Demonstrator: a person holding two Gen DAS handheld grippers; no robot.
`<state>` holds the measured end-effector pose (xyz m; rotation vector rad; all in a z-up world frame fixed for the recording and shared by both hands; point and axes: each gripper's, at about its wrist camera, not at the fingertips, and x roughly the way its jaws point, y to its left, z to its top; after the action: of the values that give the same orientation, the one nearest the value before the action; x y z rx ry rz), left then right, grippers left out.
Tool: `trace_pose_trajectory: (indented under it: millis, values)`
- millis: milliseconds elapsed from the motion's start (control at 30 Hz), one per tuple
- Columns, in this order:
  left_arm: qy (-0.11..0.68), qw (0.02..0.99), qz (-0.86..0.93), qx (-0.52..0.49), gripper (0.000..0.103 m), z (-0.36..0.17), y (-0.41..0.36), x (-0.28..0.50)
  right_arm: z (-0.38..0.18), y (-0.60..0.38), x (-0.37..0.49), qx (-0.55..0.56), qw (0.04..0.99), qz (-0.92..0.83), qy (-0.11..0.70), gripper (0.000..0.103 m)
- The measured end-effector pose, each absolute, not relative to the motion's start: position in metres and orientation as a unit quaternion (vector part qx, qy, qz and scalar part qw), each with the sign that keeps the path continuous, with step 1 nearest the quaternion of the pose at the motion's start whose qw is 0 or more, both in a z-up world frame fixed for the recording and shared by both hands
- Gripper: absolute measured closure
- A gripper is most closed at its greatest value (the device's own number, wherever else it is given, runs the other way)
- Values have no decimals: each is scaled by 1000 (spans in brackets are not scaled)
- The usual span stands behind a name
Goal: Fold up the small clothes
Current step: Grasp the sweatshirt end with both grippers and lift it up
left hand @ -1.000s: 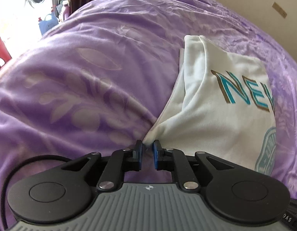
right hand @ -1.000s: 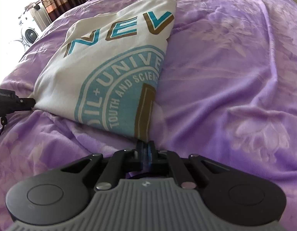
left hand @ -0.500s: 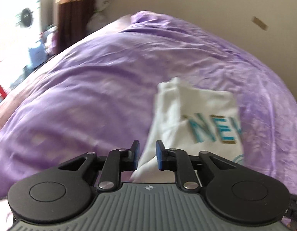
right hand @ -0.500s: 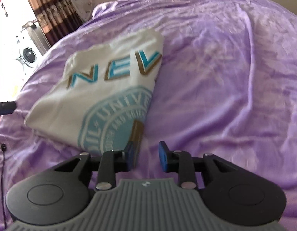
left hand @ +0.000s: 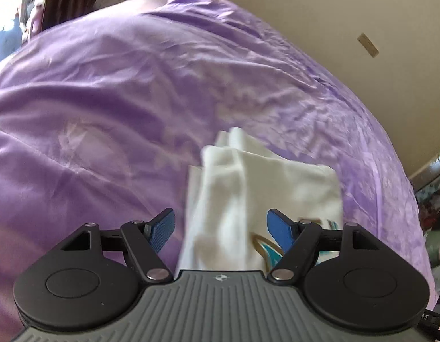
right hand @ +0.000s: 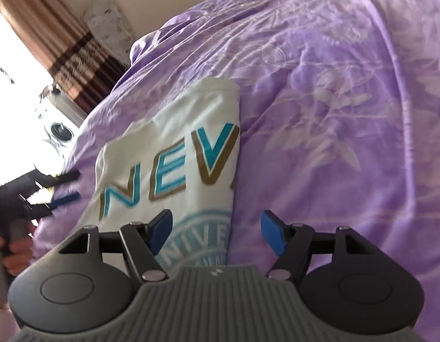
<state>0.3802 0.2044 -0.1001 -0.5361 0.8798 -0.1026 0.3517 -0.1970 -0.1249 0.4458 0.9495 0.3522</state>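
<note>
Let go of the folded white cotton T-shirt with teal letters [right hand: 174,165], now flat on the purple flowered bed cover [right hand: 348,128]. Left gripper [left hand: 220,228] and right gripper [right hand: 217,230] opening wide, holding nothing (fold looks done).

**Open bedspread all round the shirt**

From the folded white shirt [right hand: 174,154], the purple bedspread [right hand: 334,114] lies bare from twelve to four o'clock. At nine o'clock the left gripper [right hand: 66,188] blocks the way, and a wall [left hand: 362,14] rises beyond the bed.
</note>
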Motion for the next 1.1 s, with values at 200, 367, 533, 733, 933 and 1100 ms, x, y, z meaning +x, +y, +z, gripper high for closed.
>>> trace_pose_trajectory:
  millis: [200, 367, 533, 733, 933, 1100]
  values:
    - [446, 833, -94, -313, 17, -134, 224, 417, -152, -204, 393, 282, 824, 175, 460, 37]
    - [449, 815, -124, -346, 19, -153, 228, 446, -174, -204, 427, 330, 803, 185, 461, 37]
    - [455, 806, -140, -352, 42, -164, 225, 469, -193, -202, 461, 366, 787, 200, 454, 40]
    - [452, 806, -147, -354, 72, -167, 225, 473, -209, -199, 488, 404, 767, 218, 448, 68]
    - [417, 845, -134, -307, 80, -138, 210, 454, -195, -196, 486, 386, 783, 225, 432, 91]
    - [364, 880, -131, -274, 81, -91, 196, 420, -149, -185, 467, 337, 821, 235, 397, 93]
